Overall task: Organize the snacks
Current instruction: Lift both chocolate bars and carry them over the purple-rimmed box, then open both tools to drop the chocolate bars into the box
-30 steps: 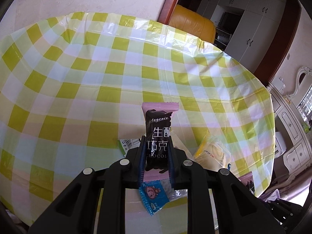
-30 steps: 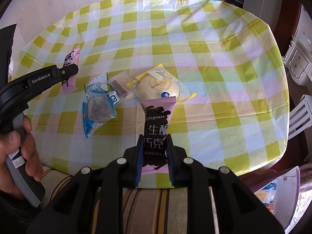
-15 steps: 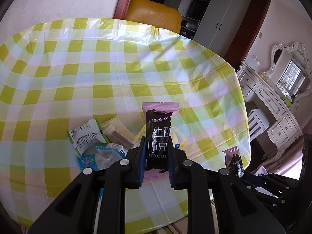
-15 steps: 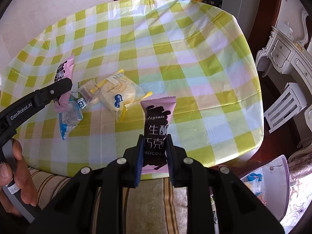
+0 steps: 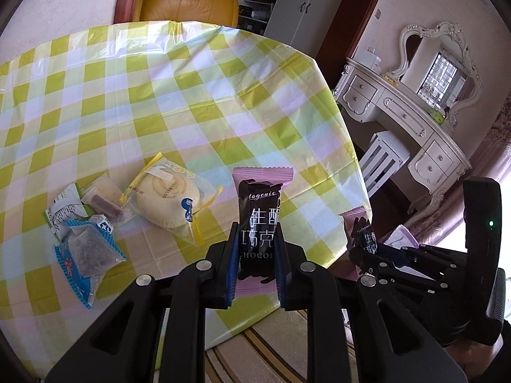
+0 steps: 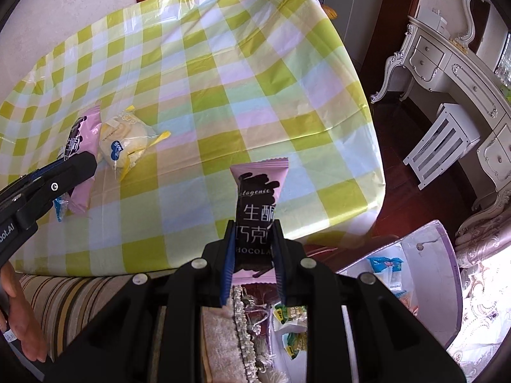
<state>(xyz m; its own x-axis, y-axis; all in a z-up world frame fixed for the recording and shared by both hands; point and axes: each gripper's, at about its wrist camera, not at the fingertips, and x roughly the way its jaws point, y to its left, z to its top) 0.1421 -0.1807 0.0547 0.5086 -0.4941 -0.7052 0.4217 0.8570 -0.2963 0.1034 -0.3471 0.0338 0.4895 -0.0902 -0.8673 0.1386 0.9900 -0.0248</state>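
Each gripper holds a pink and black chocolate bar packet upright. My left gripper [image 5: 255,249] is shut on one bar [image 5: 259,210], over the near right edge of the checked tablecloth [image 5: 191,95]. My right gripper [image 6: 252,249] is shut on the other bar [image 6: 258,204], just past the table's near edge. A round yellow-wrapped cake [image 5: 169,201] and a cluster of small packets, one of them a blue one [image 5: 86,258], lie on the cloth left of the left gripper. The right gripper with its bar [image 5: 364,236] shows at the right of the left wrist view.
Below the right gripper, off the table, an open white bag [image 6: 399,287] holds several snack packets. A striped seat [image 6: 80,296] runs along the table's near edge. A white dresser [image 5: 415,121] and stool [image 5: 383,159] stand to the right, and a yellow chair [image 5: 188,3] behind the table.
Both grippers have swung to the right along the table's near edge, each still gripping its bar. The cake and small packets now lie further left in both views, and the white bag has come into sight.
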